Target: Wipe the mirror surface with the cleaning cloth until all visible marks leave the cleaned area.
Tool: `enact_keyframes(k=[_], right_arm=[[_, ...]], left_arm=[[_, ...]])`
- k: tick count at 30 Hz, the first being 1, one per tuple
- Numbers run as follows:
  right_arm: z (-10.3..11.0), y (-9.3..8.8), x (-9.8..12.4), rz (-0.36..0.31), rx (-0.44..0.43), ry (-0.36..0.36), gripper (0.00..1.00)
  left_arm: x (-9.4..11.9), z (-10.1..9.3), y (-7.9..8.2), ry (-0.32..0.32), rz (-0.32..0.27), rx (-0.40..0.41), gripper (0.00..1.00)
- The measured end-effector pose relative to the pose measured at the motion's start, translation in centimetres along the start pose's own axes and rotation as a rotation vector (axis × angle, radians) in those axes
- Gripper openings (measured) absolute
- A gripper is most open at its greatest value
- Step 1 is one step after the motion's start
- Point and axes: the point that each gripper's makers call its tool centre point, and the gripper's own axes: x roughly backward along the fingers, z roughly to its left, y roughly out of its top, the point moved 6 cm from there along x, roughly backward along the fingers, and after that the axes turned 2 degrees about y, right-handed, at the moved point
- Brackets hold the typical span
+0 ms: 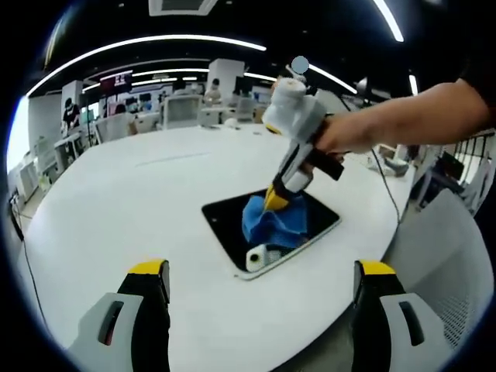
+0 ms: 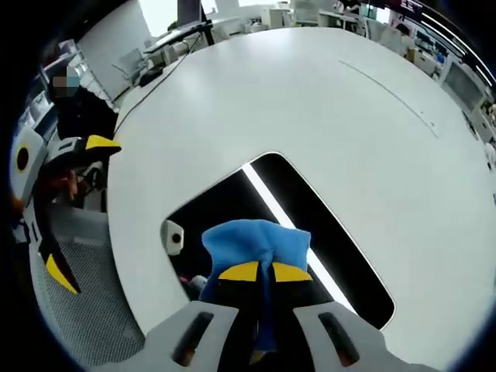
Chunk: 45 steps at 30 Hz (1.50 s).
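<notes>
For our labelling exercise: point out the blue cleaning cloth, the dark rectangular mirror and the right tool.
Blue cleaning cloth (image 1: 267,219), left gripper view, bunched middle.
Dark rectangular mirror (image 2: 333,232), right gripper view, bare glass.
Right tool (image 1: 277,198), left gripper view, yellow tips.

A bright blue crumpled cleaning cloth (image 2: 256,244) is lying on a dark, black-looking rectangular mirror (image 2: 325,225) with a pale rim. The round matte table (image 1: 139,209) is showing plain white, and the grey right gripper (image 2: 260,273) is showing yellow tips.

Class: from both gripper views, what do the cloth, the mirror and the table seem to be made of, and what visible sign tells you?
Cloth: soft blue fabric, probably microfibre; it bunches in folds where the right gripper pinches it.
Mirror: glossy glass-like surface in a thin pale frame; it reflects a ceiling light strip.
Table: smooth white top, likely laminate or painted board; faint sheen, no grain.
</notes>
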Motion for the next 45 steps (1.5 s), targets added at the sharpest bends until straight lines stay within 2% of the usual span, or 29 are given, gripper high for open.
enact_keyframes(k=[15, 29, 38, 45], right_arm=[[-2.1, 1.4, -0.2, -0.001, -0.020, -0.014, 0.00], [-3.6, 2.6, -0.5, -0.002, 0.000, -0.046, 0.00], [-5.3, 3.4, -1.2, -0.006, -0.008, -0.061, 0.00], [-5.1, 3.3, -1.2, -0.009, -0.006, -0.064, 0.00]], left_arm=[[-0.1, -0.1, 0.0, -0.006, 0.007, -0.010, 0.99], [-0.1, 0.1, 0.0, 0.002, 0.002, -0.003, 0.99], [0.0, 0.2, 0.0, 0.007, 0.001, 0.000, 0.99], [0.0, 0.2, 0.0, 0.011, 0.001, 0.001, 0.99]])
